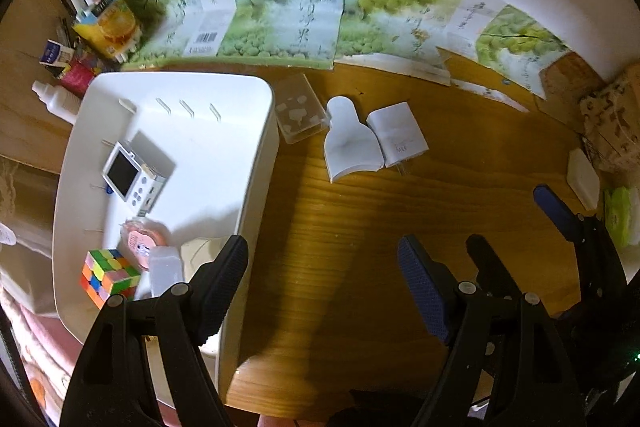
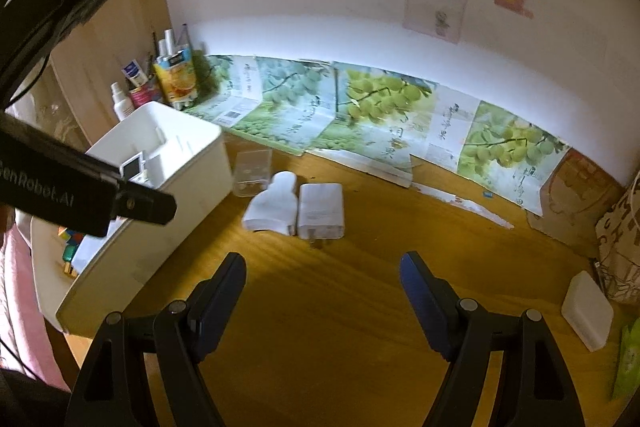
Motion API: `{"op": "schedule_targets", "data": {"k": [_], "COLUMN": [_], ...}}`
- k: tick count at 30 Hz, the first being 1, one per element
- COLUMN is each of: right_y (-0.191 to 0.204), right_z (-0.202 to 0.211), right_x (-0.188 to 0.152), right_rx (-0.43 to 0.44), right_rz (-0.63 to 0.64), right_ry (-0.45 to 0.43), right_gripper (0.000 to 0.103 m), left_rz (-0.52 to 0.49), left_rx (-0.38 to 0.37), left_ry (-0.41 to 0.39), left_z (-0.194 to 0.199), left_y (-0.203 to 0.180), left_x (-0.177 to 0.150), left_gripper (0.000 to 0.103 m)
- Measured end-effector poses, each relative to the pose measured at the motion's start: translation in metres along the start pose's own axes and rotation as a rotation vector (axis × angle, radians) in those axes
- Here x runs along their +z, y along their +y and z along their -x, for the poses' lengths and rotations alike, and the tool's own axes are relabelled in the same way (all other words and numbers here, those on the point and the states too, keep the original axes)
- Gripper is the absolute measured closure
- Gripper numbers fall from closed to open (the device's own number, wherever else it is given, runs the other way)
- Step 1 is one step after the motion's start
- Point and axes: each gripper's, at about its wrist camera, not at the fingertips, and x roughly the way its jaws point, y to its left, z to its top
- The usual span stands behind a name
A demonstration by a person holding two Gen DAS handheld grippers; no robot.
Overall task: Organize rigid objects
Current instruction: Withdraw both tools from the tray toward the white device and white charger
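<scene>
I am looking down through two fisheye lenses at a wooden desk (image 1: 360,227). My left gripper (image 1: 320,279) points almost straight down, its two fingers spread apart with nothing between them; one finger hangs over the edge of a white bin (image 1: 256,155), the other over bare wood. My right gripper (image 2: 322,291) tilts forward, fingers likewise spread and empty over the desk.

Inside the bin I can make out a small white camera (image 1: 132,175) with a dark screen, a colourful puzzle cube (image 1: 108,277), a round pink case (image 1: 144,239) and a pale block (image 1: 164,267) beside it. My left finger covers part of the bin's near corner, and a cream object there is mostly hidden.

Still on the desk, just right of the bin, lie a clear plastic box (image 1: 300,111), a white flask-shaped piece (image 1: 348,143) and a white charger (image 1: 398,133) touching it; the charger's prongs are barely visible. A white rectangular case (image 2: 586,311) sits well apart at the right, near a green packet cut off by the frame edge.

In the right view, the left gripper's body crosses the left side, blocking much of the bin. The printing on the flattened fruit boxes (image 1: 280,15) along the wall is too blurred to read.
</scene>
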Motion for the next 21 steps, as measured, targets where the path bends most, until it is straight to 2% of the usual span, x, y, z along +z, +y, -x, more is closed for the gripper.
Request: {"op": "schedule_targets", "data": {"k": [4, 12, 21], "right_y": [-0.021, -0.056, -0.05], "right_z": [-0.018, -0.063, -0.095], "right_x": [0.006, 0.016, 0.016], "right_rx": [0.02, 0.093, 0.153], "right_rz": [-0.029, -0.142, -0.13], "right_ry": [0.02, 0.081, 0.111], "right_gripper": [0.023, 0.023, 0.023], "left_rz": [0.058, 0.17, 0.257], "left_rx": [0.004, -0.016, 0.029], "left_ry": [0.058, 0.119, 0.168], "left_z": [-0.015, -0.035, -0.056], "left_y": [-0.003, -0.003, 0.005], "left_x": [0.015, 0.042, 0.062], "left_gripper": [0.023, 0.023, 0.023]}}
